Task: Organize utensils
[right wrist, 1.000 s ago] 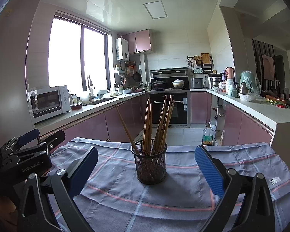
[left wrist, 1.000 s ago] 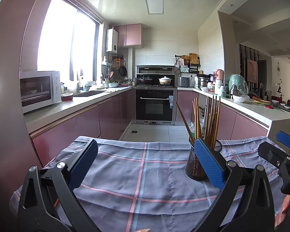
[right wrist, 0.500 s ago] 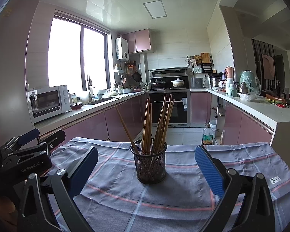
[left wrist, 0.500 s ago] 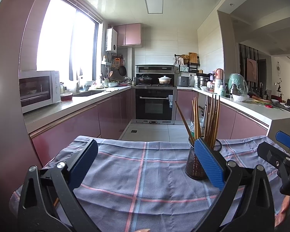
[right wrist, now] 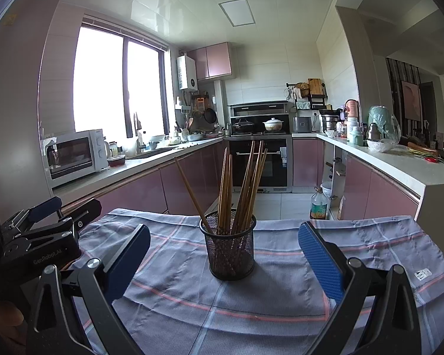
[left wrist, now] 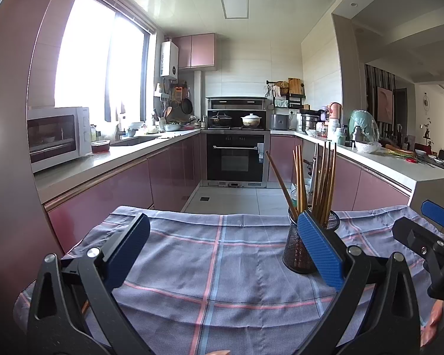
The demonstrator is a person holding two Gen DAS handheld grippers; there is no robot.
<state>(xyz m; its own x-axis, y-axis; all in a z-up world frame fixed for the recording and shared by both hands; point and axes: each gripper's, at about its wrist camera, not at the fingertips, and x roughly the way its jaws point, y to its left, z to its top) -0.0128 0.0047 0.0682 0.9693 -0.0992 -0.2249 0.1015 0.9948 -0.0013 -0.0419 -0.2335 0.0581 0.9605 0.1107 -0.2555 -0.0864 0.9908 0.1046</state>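
Observation:
A black mesh holder (right wrist: pixel 228 248) stands upright on the checked cloth (right wrist: pixel 281 295), filled with several brown chopsticks (right wrist: pixel 239 186). My right gripper (right wrist: pixel 222 254) is open, its blue pads wide apart on either side of the holder and nearer to me. In the left wrist view the holder (left wrist: pixel 299 250) sits partly behind the right pad (left wrist: pixel 319 248), chopsticks (left wrist: pixel 316 177) rising above. My left gripper (left wrist: pixel 220 251) is open over bare cloth (left wrist: pixel 210 266), holding nothing. Each gripper shows at the edge of the other's view: the right gripper (left wrist: pixel 429 236), the left gripper (right wrist: pixel 41 230).
Beyond the cloth's far edge lies a kitchen aisle with pink cabinets, an oven (left wrist: pixel 235 159) at the end, a microwave (left wrist: pixel 56 136) on the left counter and a cluttered counter (left wrist: pixel 384 159) on the right. An oil bottle (right wrist: pixel 318 204) stands on the floor.
Almost nothing has moved. Both grippers stay open and the holder stands where it was; the views shift only slightly.

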